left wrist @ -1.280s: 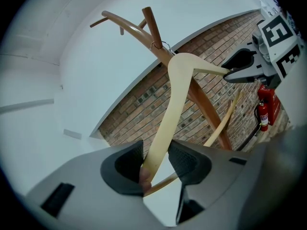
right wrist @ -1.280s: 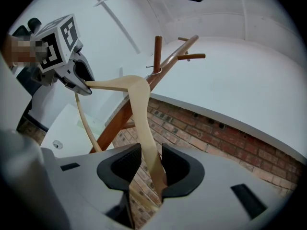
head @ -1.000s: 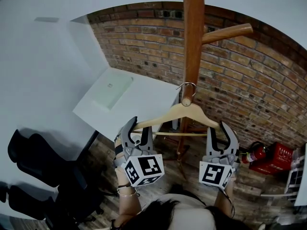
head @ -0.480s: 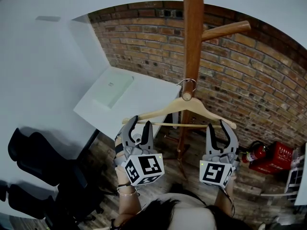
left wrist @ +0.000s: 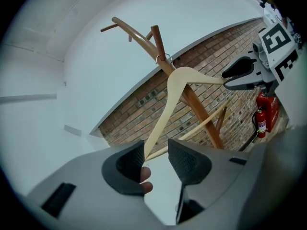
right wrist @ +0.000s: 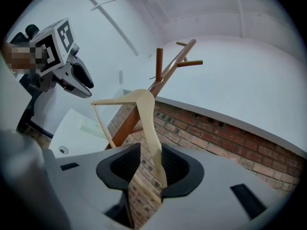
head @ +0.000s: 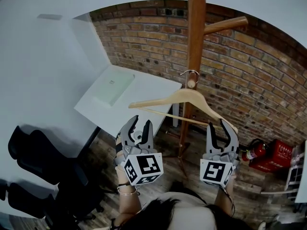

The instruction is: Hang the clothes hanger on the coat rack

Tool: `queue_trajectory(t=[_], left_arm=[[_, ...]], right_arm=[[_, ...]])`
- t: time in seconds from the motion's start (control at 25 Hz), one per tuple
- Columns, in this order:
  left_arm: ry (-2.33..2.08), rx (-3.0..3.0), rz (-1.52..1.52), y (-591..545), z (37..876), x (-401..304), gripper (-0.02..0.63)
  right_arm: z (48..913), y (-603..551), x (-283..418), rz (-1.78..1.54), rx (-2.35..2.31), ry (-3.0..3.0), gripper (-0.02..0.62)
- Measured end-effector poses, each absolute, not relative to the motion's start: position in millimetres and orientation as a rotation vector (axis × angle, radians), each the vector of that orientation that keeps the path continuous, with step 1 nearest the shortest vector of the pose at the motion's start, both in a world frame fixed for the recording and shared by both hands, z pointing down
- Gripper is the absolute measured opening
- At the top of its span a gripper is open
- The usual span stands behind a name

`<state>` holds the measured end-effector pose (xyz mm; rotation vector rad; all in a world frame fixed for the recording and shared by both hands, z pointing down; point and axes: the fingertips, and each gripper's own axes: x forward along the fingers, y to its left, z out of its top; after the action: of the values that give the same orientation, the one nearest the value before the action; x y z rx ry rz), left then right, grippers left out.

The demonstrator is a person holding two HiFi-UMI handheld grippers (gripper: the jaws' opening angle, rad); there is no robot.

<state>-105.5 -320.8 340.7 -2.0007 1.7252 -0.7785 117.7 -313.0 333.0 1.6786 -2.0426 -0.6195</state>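
The pale wooden clothes hanger [head: 184, 98] hangs by its metal hook [head: 190, 73] on a short peg of the brown coat rack [head: 195, 28], tilted with its left end high and its right end low. My left gripper [head: 140, 124] is open just below and in front of the hanger's left arm, apart from it. Open too is my right gripper [head: 218, 127], close beside the hanger's low right end. In the right gripper view the hanger's arm [right wrist: 147, 123] runs between the pads of the right gripper [right wrist: 151, 164], and they do not press it. In the left gripper view the hanger [left wrist: 165, 109] shows beyond the wide jaws of the left gripper [left wrist: 156, 159].
A white table [head: 144, 107] with a pale green pad [head: 112, 90] stands left of the rack, against the brick wall [head: 249, 75]. Black chairs [head: 43, 171] are at lower left. A red fire extinguisher [head: 253, 153] and a red box [head: 279, 158] sit on the floor at right.
The hanger has swung on its peg: its left end rose away from the left gripper and its right end dropped. Both grippers have stayed in place.
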Motion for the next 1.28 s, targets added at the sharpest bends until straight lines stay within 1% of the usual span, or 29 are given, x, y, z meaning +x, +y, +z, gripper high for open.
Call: queue_trajectory(t=[0.44,0.8,1.12,1.28], left_arm=[[1.716,-2.096,-0.708,-289.5,339.4,-102.7,0.158],[1.713,-2.144,-0.656,-265.1,338.6,-104.9,0.115],[1.712,-2.214,-0.584,-242.1,338.4,-106.8,0.089],[1.707,-2.229,-0.553,-229.7,336.7,-107.2,0.069]], right_arm=[[326.4,-283.1,112.4,-0.626,1.709,-2.065,0.144],[323.1,-257.3,108.9,-0.595,1.762,-2.113,0.142],[323.6,-234.3,105.4,-0.555,1.792,-2.127,0.116],[326.3,-222.1,103.0,-0.529,1.8,-2.133,0.092]])
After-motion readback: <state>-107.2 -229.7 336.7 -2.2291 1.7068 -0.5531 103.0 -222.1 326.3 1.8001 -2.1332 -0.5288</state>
